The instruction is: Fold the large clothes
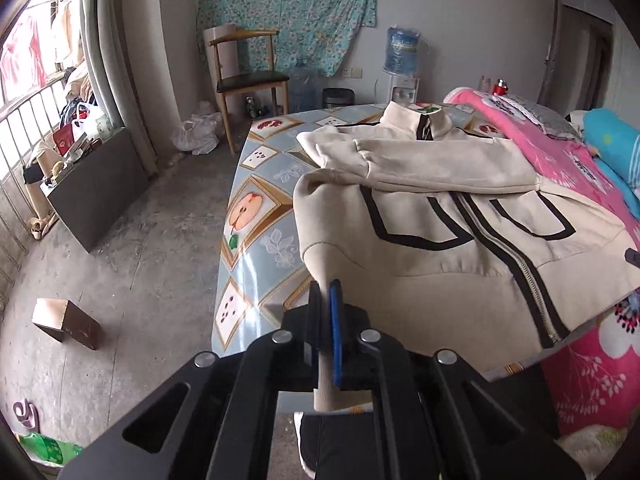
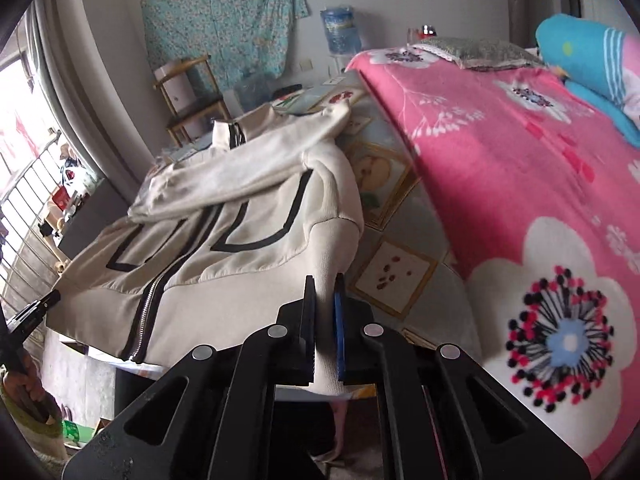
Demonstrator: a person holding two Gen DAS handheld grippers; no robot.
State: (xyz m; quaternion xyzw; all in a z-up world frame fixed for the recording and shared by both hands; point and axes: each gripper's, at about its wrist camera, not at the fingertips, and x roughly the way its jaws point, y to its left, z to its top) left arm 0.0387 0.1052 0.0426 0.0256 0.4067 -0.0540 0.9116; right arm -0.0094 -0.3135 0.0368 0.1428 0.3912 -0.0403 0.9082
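A cream zip-up jacket (image 1: 440, 248) with black stripes lies front-up on a table with a patterned cloth (image 1: 256, 184). Its sleeves are folded across the chest. My left gripper (image 1: 326, 300) is shut on the jacket's near left hem corner, lifting it off the table. In the right wrist view the jacket (image 2: 224, 224) spreads to the left, and my right gripper (image 2: 324, 292) is shut on its near right hem corner. The left gripper's tip (image 2: 36, 312) shows at the far left edge of that view.
A bed with a pink floral blanket (image 2: 500, 168) borders the table's right side, with a blue pillow (image 2: 588, 64) on it. A wooden chair (image 1: 248, 76) and a water dispenser (image 1: 402, 64) stand by the far wall. A small box (image 1: 66, 322) lies on the concrete floor at left.
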